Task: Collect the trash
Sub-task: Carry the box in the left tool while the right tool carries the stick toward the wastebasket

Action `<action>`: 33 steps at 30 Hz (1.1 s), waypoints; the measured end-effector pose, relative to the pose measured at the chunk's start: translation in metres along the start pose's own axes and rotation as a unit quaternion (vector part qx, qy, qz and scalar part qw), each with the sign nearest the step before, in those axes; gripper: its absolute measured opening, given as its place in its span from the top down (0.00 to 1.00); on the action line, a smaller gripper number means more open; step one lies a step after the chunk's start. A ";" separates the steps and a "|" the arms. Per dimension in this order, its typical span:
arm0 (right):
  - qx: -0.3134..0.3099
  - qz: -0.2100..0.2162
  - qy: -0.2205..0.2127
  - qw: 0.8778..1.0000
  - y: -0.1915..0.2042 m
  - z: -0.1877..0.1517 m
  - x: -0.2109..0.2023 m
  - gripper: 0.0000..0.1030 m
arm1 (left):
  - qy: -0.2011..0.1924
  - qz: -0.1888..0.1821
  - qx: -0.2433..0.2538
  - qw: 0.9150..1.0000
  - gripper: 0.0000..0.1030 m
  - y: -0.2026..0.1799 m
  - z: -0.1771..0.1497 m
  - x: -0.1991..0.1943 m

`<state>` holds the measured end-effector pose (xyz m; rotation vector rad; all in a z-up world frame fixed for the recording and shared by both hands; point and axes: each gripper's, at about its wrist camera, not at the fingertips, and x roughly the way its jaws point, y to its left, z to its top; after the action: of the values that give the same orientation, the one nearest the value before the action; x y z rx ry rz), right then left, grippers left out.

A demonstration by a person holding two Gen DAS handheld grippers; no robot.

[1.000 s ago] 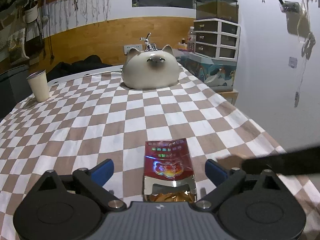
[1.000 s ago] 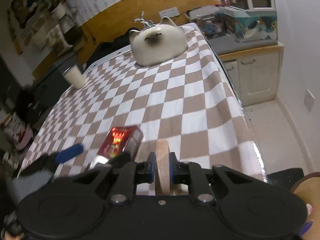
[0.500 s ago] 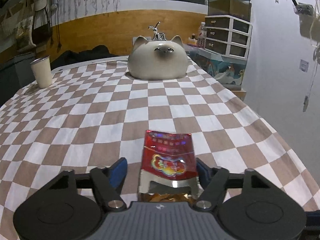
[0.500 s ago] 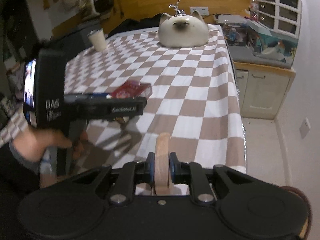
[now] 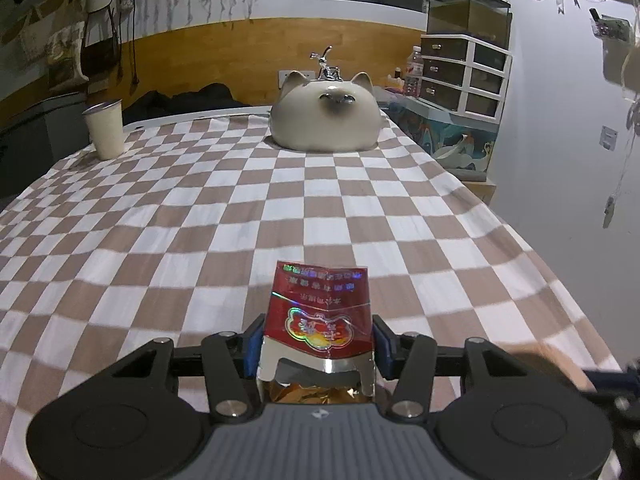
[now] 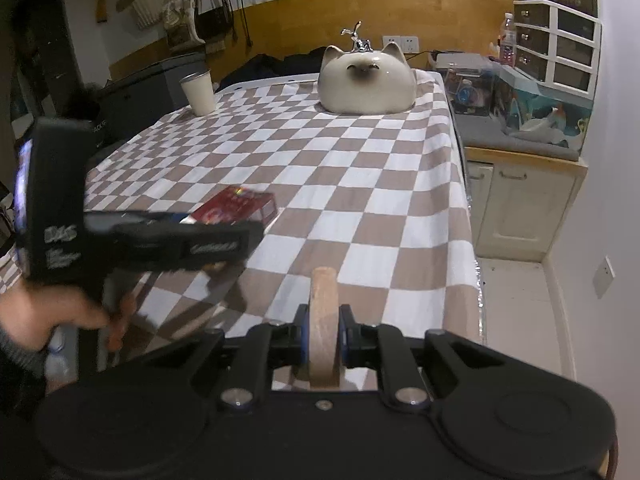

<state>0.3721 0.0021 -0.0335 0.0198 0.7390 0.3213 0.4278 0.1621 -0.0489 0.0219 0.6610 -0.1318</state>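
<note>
A red, glossy cigarette pack [image 5: 320, 316] with a holographic emblem, rows of pale print and a torn-open silver foil end lies flat on the brown-and-white checked tablecloth [image 5: 200, 220], near the front of the table and toward its right side. Crumpled gold foil shows inside the open end, which faces the left gripper [image 5: 317, 346]. Its blue-padded fingers [image 5: 253, 344] are closing on the pack, one at each long side; the pads look to be touching the pack's edges, though the view is too close to be sure how firmly they press.

The right gripper [image 6: 323, 334] holds its fingers pinched on a flat, tan, round-edged wooden piece [image 6: 323, 320] standing on edge between them. It hovers over the table's near right corner. From that side the pack [image 6: 236, 210] sits behind the left gripper's black body [image 6: 132, 240], which a hand [image 6: 44, 312] in a grey sleeve grips by the handle.

The cloth's right edge drops to a pale floor [image 6: 516, 320] beside a low cream cabinet [image 6: 516, 208]. Beyond the pack the cloth lies open up to a cream ceramic cat-head ornament [image 5: 325, 118] at the far end and a cream paper cup [image 5: 105, 130] at the far left, both well apart from the pack.
</note>
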 end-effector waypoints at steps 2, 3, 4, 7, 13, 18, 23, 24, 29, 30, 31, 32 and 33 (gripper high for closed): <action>-0.002 -0.003 -0.002 1.000 -0.001 -0.001 -0.002 0.86 | -0.003 0.004 -0.003 1.000 0.49 0.000 -0.005 -0.012; -0.004 -0.003 -0.003 1.000 -0.001 -0.002 -0.004 0.86 | -0.005 0.005 -0.007 1.000 0.49 0.000 -0.008 -0.018; -0.006 -0.002 -0.004 1.000 -0.001 -0.003 -0.005 0.86 | -0.006 0.006 -0.011 1.000 0.49 0.000 -0.012 -0.024; -0.014 -0.002 -0.006 1.000 -0.002 -0.005 -0.010 0.86 | -0.010 0.010 -0.015 1.000 0.49 -0.002 -0.019 -0.040; -0.015 0.000 -0.021 1.000 -0.002 -0.009 -0.027 0.86 | -0.021 0.008 -0.022 1.000 0.49 -0.009 -0.030 -0.075; -0.019 -0.001 -0.038 0.999 -0.003 -0.013 -0.045 0.86 | -0.030 0.014 -0.019 0.999 0.49 -0.017 -0.035 -0.101; -0.019 -0.002 -0.048 0.999 -0.006 -0.021 -0.061 0.86 | -0.045 0.019 -0.020 0.999 0.49 -0.028 -0.040 -0.127; -0.019 -0.003 -0.050 0.999 -0.007 -0.022 -0.065 0.86 | -0.048 0.020 -0.019 0.998 0.49 -0.030 -0.040 -0.131; -0.016 -0.010 -0.062 0.998 -0.015 -0.030 -0.083 0.86 | -0.055 0.020 -0.022 0.998 0.49 -0.044 -0.046 -0.147; -0.014 -0.011 -0.064 0.998 -0.018 -0.032 -0.087 0.86 | -0.056 0.019 -0.021 0.998 0.49 -0.047 -0.048 -0.149; -0.013 -0.013 -0.067 0.998 -0.020 -0.033 -0.090 0.86 | -0.055 0.017 -0.019 0.998 0.49 -0.051 -0.049 -0.151; -0.012 -0.015 -0.069 0.997 -0.023 -0.035 -0.094 0.86 | -0.056 0.016 -0.017 0.998 0.49 -0.056 -0.051 -0.152; -0.009 -0.017 -0.072 0.997 -0.026 -0.036 -0.098 0.86 | -0.058 0.016 -0.014 0.998 0.49 -0.062 -0.052 -0.154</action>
<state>0.2876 -0.0552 0.0007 0.0128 0.5921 0.2915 0.2678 0.1221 0.0061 -0.0019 0.5471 -0.0927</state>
